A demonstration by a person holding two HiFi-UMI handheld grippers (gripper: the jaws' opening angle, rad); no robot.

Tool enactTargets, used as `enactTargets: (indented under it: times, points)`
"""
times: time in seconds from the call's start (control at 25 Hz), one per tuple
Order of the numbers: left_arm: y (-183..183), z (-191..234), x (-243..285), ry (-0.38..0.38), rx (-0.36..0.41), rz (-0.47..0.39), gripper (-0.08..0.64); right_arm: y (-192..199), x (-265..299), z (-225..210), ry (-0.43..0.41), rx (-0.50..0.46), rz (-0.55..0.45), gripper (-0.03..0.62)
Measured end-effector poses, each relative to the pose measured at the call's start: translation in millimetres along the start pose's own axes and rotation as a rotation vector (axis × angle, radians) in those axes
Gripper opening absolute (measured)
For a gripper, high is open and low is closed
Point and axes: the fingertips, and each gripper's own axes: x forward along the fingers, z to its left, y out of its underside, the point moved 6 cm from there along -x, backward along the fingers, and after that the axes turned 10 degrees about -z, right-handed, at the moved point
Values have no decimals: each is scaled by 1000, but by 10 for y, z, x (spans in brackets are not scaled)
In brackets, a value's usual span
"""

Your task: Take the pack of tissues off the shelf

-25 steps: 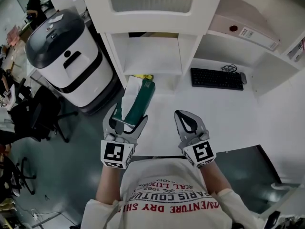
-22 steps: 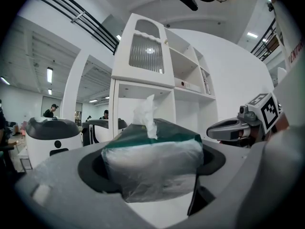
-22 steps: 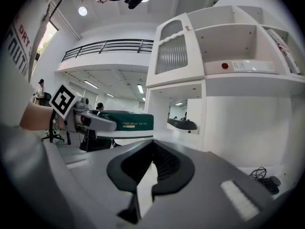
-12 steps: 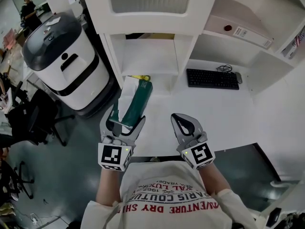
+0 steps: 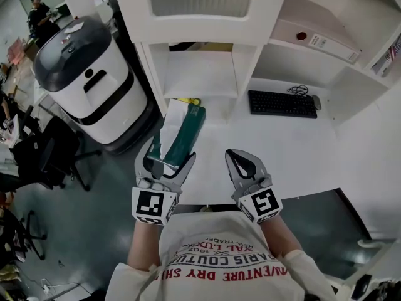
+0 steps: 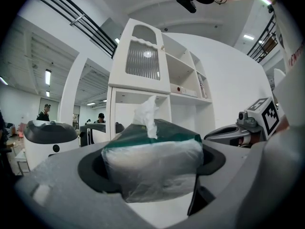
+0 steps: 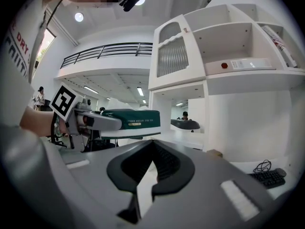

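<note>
The pack of tissues [image 5: 183, 132], green on top and wrapped in clear plastic, is off the white shelf unit [image 5: 199, 74] and held out in front of it, over the desk's left edge. My left gripper [image 5: 166, 162] is shut on its near end. In the left gripper view the pack [image 6: 153, 162] fills the space between the jaws, and a white tissue [image 6: 147, 116] sticks up from it. My right gripper [image 5: 245, 166] hovers to the right over the desk, shut and holding nothing. In the right gripper view its jaws [image 7: 153, 147] meet, and the pack [image 7: 136, 119] shows at the left.
A white desk [image 5: 282, 149] carries a black keyboard [image 5: 281, 103] with a cable. A pale binder [image 5: 321, 40] lies on an upper shelf, and something yellow [image 5: 188, 101] sits at the foot of the open shelf bay. A white and grey machine [image 5: 88, 74] and a black chair [image 5: 44, 155] stand to the left.
The left gripper with the pack drifted slightly left and back. Its grip has not changed, and the right gripper has barely moved.
</note>
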Motion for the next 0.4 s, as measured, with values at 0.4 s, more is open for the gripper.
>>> enactTargets:
  times: [0.4]
  points:
    - [17, -110, -87, 5, -3, 4, 442, -30, -100, -30, 18, 5, -6, 0]
